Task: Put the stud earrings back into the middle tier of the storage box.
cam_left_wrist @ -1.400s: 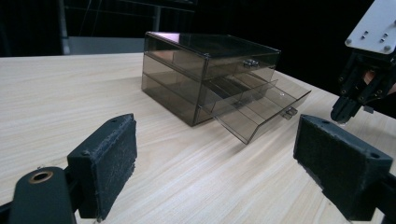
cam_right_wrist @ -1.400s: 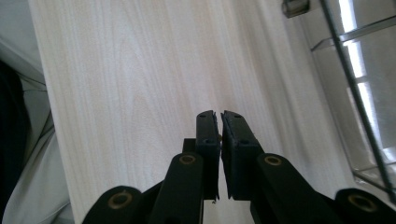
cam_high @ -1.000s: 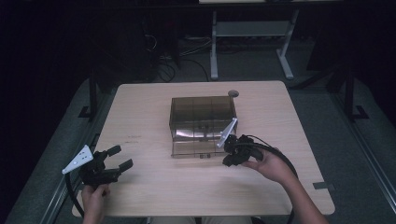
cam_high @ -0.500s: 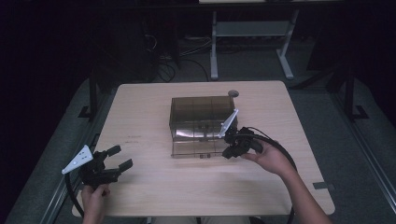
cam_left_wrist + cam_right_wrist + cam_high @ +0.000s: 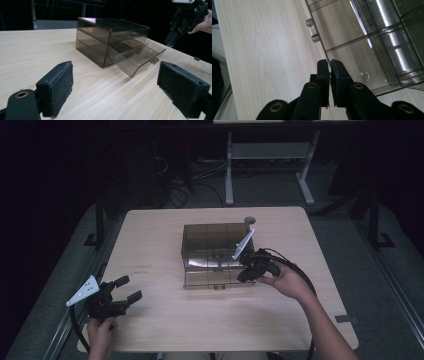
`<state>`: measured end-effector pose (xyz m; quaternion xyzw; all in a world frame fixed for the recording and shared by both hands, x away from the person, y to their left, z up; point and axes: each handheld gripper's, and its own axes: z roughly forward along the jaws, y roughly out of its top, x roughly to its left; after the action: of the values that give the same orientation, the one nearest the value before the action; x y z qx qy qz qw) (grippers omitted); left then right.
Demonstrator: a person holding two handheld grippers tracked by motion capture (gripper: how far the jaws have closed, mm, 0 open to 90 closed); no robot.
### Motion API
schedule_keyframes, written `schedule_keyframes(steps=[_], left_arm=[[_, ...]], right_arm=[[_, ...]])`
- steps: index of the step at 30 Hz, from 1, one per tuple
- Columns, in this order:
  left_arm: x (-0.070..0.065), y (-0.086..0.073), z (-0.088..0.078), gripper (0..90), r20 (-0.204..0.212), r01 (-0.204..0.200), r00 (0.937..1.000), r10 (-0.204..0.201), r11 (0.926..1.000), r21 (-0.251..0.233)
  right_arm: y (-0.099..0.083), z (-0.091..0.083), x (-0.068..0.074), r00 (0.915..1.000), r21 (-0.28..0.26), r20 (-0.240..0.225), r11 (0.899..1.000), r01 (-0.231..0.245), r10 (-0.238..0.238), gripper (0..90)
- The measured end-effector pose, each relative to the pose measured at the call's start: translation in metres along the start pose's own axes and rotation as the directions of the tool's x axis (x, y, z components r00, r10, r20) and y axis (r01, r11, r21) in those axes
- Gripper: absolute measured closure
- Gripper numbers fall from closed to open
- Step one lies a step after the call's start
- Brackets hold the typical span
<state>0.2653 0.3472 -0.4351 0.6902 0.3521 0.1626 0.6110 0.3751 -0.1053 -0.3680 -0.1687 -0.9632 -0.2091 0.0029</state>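
Smoked clear plastic formed the drawer box (image 5: 215,251), which was set near the middle of the wooden counter (image 5: 160,235), its lowest drawer (image 5: 138,58) pulled out toward the person. The right tongs (image 5: 243,275) were held at that drawer's right front corner, jaws nearly closed with only a thin gap, nothing visibly gripped. The left tongs (image 5: 129,289) were kept well apart from the box, at the counter's near left, jaws wide open and empty.

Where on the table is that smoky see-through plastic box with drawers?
In the high view, the smoky transparent plastic drawer box stands near the middle of the pale wooden table, its bottom drawer pulled out toward the person, with the right gripper at its right front corner.
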Motion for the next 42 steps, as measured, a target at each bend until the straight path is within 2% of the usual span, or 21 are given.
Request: schedule_keyframes(steps=[12, 27, 39, 42], left_arm=[[0.001, 0.000, 0.002, 12.8, -0.004, 0.004, 1.0000, -0.004, 1.0000, 0.001], [0.002, 0.000, 0.003, 12.8, -0.004, 0.006, 1.0000, -0.007, 1.0000, -0.004], [0.002, 0.000, 0.002, 12.8, -0.003, 0.005, 1.0000, -0.005, 1.0000, 0.003], [0.002, 0.000, 0.002, 12.8, -0.003, 0.005, 1.0000, -0.005, 1.0000, -0.001]], right_arm=[[0.008, 0.003, -0.012, 0.9999, -0.005, -0.002, 1.000, -0.010, 0.010, 85.0], [0.012, 0.026, -0.035, 0.9982, 0.024, -0.014, 0.998, -0.059, 0.059, 85.0], [0.017, 0.039, -0.040, 0.9981, 0.054, -0.005, 0.997, -0.061, 0.062, 85.0], [0.018, 0.041, -0.040, 0.9979, 0.062, 0.010, 0.996, -0.065, 0.065, 85.0]])
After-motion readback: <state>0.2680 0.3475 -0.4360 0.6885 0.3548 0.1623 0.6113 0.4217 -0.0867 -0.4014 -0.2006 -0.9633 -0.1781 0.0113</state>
